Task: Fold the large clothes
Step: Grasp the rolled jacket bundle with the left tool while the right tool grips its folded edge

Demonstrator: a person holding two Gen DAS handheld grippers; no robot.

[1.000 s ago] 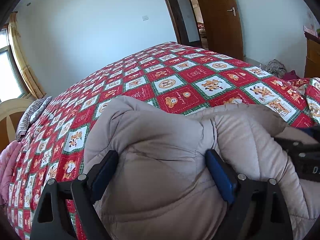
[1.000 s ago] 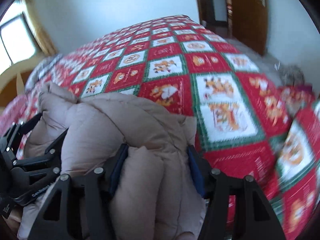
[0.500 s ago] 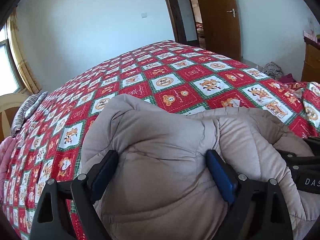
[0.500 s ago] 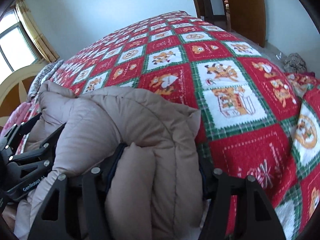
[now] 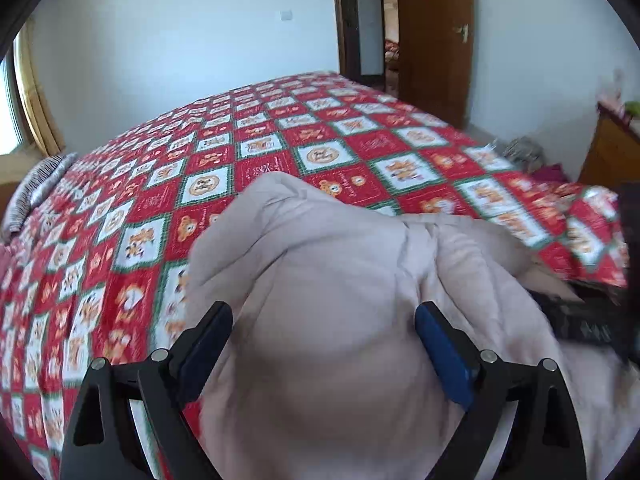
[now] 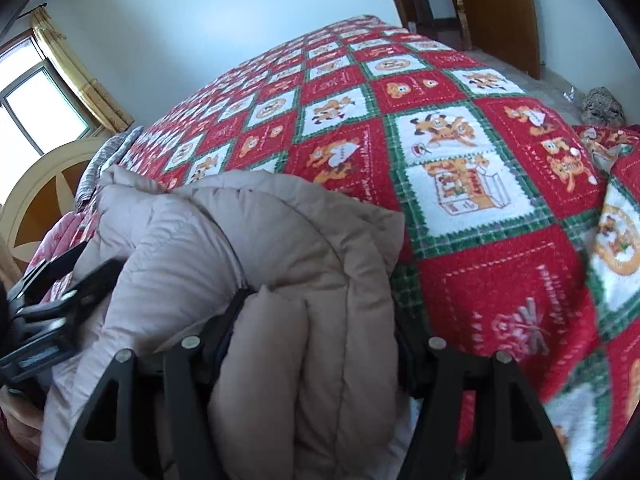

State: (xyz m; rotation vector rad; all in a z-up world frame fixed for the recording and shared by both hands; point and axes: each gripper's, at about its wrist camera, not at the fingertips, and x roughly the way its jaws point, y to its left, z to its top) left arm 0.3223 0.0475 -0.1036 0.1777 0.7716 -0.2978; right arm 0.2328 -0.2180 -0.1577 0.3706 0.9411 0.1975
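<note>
Over red quilt (image 6: 500,264), both grippers clamping beige jacket (image 6: 280,280)

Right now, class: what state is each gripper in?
Left gripper: shut on the beige puffer coat.
Right gripper: shut on the same coat, a thick fold bunched between its fingers.

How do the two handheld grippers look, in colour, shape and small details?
The left gripper has matte black, triangular finger frames with cut-out slots, silver round pins, and flat blue pads. The right gripper has the same black frames and silver pins; its pads are mostly hidden. No cables, sleeves or readable markings show.
</note>
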